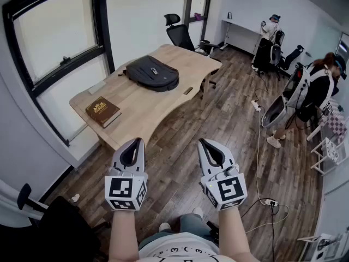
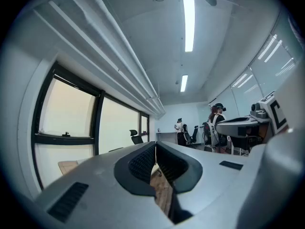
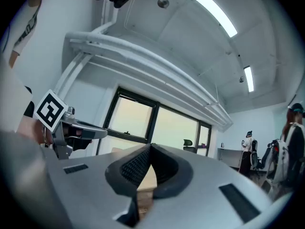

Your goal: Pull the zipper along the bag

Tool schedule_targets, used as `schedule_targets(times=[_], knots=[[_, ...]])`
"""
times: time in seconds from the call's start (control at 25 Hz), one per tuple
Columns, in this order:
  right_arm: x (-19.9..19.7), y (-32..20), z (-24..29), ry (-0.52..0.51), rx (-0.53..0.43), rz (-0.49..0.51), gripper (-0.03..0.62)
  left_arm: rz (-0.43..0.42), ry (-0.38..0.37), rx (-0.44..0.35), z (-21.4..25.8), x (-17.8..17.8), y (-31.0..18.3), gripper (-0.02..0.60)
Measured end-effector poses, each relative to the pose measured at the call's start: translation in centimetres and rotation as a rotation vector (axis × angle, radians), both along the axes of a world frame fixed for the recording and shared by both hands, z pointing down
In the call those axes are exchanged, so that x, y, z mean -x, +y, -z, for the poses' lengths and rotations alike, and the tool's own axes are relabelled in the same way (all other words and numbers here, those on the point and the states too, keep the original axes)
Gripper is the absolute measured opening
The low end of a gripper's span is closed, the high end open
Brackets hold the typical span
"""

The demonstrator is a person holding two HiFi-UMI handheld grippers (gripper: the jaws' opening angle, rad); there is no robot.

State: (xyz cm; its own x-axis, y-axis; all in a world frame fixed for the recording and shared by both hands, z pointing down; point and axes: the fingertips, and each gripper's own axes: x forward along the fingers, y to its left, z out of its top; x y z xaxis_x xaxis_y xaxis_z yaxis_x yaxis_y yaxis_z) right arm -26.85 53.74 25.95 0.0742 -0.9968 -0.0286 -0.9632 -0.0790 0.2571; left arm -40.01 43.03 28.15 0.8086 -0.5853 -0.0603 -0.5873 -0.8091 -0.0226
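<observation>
A dark grey zippered bag (image 1: pixel 152 72) lies flat on the far part of a light wooden table (image 1: pixel 144 108). My left gripper (image 1: pixel 134 142) and right gripper (image 1: pixel 207 143) hover side by side over the wooden floor, well short of the table and apart from the bag. Both are shut with nothing between their jaws. In the left gripper view the jaws (image 2: pixel 156 144) meet tip to tip; in the right gripper view the jaws (image 3: pixel 150 147) do the same. The bag shows in neither gripper view.
A brown book (image 1: pixel 102 111) lies on the table's near left corner. A black office chair (image 1: pixel 180 33) stands behind the table. Two people (image 1: pixel 313 94) are at the right, with white frames (image 1: pixel 330 146) and cables (image 1: pixel 260 146) on the floor. Windows (image 1: pixel 57 42) line the left wall.
</observation>
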Motion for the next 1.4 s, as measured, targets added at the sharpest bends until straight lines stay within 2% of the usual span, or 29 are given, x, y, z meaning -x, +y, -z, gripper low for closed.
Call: schedule_targets(times=[0.16, 0.36, 0.64, 0.92, 1.0, 1.08, 1.2, 1.4], knots=[[-1.6, -0.1, -0.3, -0.005, -0.002, -0.001, 0.051, -0.009, -0.009, -0.004, -0.2, -1.6, -0.2, 0.018], [-4.9, -1.9, -0.8, -0.063, -0.032, 0.011, 0.051, 0.01, -0.035, -0.002, -0.8, -4.3, -1.9, 0.018], [-12.0, -6.8, -1.6, -0.056, -0.008, 0.09, 0.051, 0.043, -0.021, 0.026, -1.4, -12.1, -6.1, 0.018], [-21.4, -12.7, -0.6, -0.135, -0.037, 0.183, 0.04, 0.092, 0.105, 0.111, -1.5, -20.0, -11.6, 0.017], [-23.5, -14.3, -0.7, -0.177, -0.028, 0.218, 0.113, 0.125, 0.151, 0.13, -1.5, -21.2, -13.0, 0.017], [-25.2, -15.8, -1.1, -0.184, -0.016, 0.232, 0.103, 0.164, 0.183, 0.144, -1.8, -21.8, -14.1, 0.017], [-26.8, -17.7, -2.1, -0.151, 0.001, 0.229, 0.052, 0.197, 0.163, 0.167, -3.2, -22.7, -15.4, 0.017], [-27.1, -21.3, -3.8, -0.125, 0.058, 0.281, 0.051, 0.227, 0.098, 0.204, -4.9, -23.7, -18.1, 0.015]])
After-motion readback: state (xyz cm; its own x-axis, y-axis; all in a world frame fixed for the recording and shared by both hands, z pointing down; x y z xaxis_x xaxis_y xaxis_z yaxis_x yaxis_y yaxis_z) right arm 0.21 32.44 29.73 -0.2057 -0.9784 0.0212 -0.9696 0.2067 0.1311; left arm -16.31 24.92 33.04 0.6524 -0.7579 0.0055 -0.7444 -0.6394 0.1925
